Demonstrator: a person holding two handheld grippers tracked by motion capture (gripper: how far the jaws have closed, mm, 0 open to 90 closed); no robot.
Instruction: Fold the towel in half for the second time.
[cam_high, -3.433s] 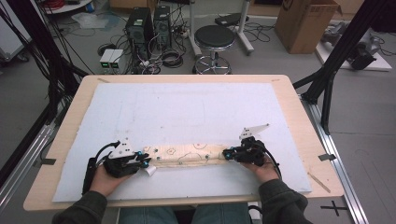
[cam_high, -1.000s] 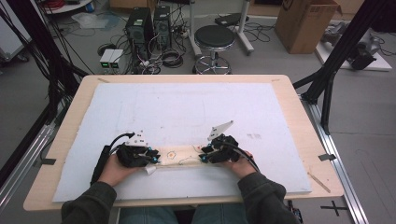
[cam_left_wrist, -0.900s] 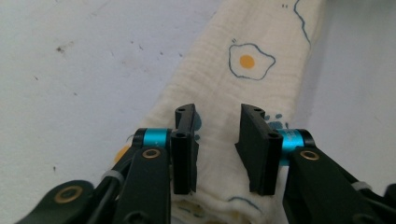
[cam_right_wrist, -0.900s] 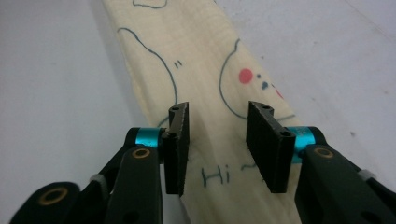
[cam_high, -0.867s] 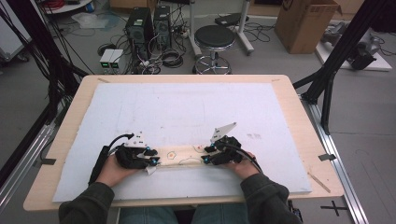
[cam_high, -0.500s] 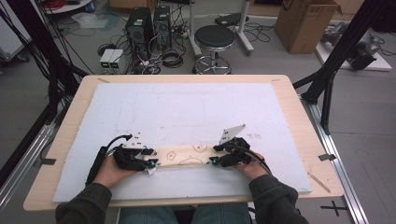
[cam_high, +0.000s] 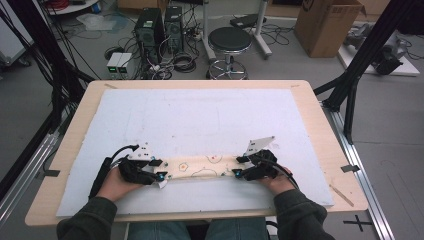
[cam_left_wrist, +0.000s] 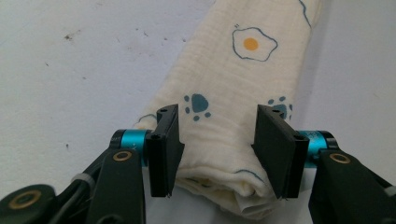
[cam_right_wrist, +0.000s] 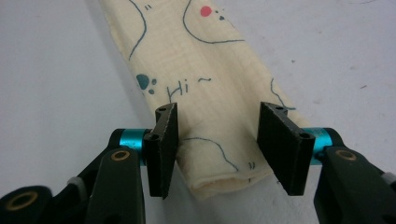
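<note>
Cloth (cam_high: 207, 166), folded into a strip on the white mat (cam_high: 210, 115) near the worktop's front edge; left tool (cam_left_wrist: 214, 140) and right tool (cam_right_wrist: 217, 140) just opened, jaws astride each end unclamped; nudging may unroll folds.

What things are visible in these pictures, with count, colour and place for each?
Folded cloth: one, cream with blue prints, near table edge between the grippers.
White mat: one, covering most of the table.
Table: one, light wood.
Stool: one, black, on floor behind table.
Cardboard box: one, brown, floor at far right.
Computer towers: two, black, floor at far left.
Left gripper: one, black, jaws just opened, astride the cloth's end.
Right gripper: one, black, likewise at the other end.
</note>
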